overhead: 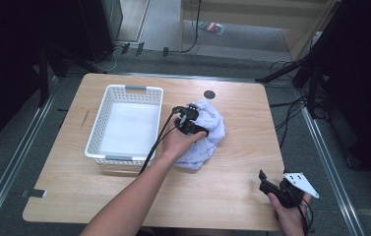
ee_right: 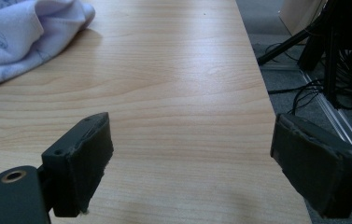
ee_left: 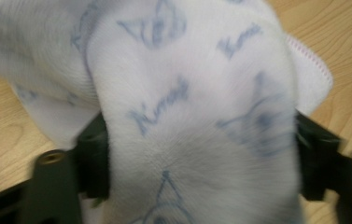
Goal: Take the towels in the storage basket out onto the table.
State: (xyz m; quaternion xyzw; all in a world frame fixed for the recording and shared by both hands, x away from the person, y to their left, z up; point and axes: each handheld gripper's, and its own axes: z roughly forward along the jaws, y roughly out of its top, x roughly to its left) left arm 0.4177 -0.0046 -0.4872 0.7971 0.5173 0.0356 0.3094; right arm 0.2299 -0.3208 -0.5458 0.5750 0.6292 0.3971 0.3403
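L tool (overhead: 189, 119) down on towel (overhead: 207, 135), jaws spread w/ cloth between; R tool (overhead: 271, 189) open over counter (overhead: 232, 187).

A white towel (overhead: 206, 135) with blue print, white basket (overhead: 105, 105), light wooden table (overhead: 232, 187).

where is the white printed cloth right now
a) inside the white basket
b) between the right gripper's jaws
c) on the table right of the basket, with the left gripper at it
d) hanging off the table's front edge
c: in the high view the cloth lies bunched on the table just right of the basket, with the left gripper on it; the right gripper sits apart near the front corner, jaws wide with nothing between them.
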